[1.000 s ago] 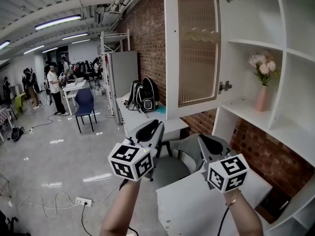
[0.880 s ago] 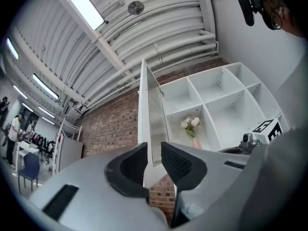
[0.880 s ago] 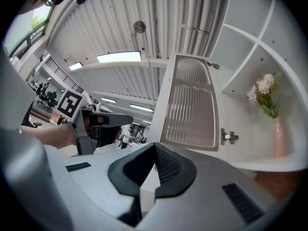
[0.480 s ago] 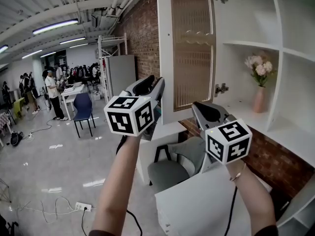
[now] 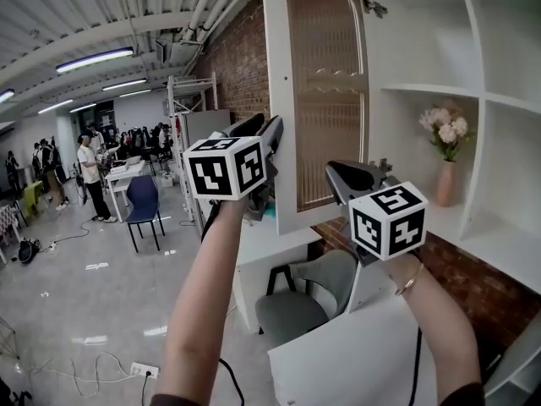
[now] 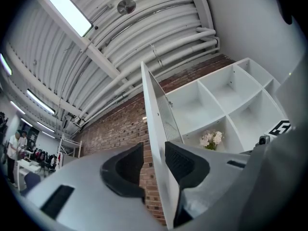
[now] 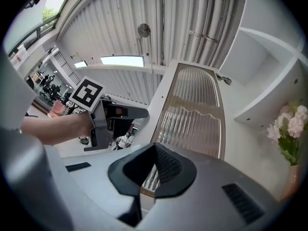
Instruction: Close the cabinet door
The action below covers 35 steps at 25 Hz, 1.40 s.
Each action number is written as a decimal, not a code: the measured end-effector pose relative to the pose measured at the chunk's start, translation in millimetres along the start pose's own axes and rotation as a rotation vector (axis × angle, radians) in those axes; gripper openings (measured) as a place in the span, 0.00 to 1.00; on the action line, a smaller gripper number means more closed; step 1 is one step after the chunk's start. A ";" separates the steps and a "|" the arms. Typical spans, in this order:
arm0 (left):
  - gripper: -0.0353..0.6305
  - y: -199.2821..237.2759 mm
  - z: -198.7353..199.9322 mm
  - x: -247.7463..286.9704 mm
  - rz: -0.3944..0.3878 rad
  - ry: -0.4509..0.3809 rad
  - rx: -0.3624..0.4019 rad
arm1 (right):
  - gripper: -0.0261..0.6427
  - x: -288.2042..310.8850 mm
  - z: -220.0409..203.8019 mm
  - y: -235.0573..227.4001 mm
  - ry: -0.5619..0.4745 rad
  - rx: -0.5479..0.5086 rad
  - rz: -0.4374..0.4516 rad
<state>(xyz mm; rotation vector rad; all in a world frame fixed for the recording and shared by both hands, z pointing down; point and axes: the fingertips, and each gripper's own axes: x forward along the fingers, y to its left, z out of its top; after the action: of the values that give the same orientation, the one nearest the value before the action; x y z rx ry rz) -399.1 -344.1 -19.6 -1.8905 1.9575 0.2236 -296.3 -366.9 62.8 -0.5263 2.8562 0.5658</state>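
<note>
Left tool (image 5: 272,128), jaws just opened, straddles the cabinet door (image 5: 325,100) edge unpinched and could slip off; right tool (image 7: 155,150) jaws together.

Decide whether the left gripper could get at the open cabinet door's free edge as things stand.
Probably yes. The left gripper is raised by the cabinet door, level with its free edge. Nothing stands between them. Its jaws have just been opening; they are empty, and that edge shows through their gap.

Bright ceiling strip lights (image 5: 95,59); fisheye-warped edges
</note>
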 end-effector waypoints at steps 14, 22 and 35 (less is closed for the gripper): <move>0.20 -25.0 6.9 2.5 -0.022 -0.017 0.005 | 0.04 -24.2 -11.3 -12.7 0.038 -0.002 -0.057; 0.19 -54.9 14.6 -5.5 -0.014 -0.045 0.024 | 0.04 -45.4 -4.8 -17.6 0.056 -0.045 -0.101; 0.19 -99.0 28.7 -15.3 -0.027 -0.077 0.047 | 0.04 -80.6 6.0 -15.4 0.080 -0.127 -0.164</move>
<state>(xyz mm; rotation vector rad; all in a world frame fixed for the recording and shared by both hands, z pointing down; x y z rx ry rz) -296.6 -325.6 -23.2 -1.8503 1.8695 0.2373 -215.7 -353.1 71.9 -0.8138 2.8283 0.7150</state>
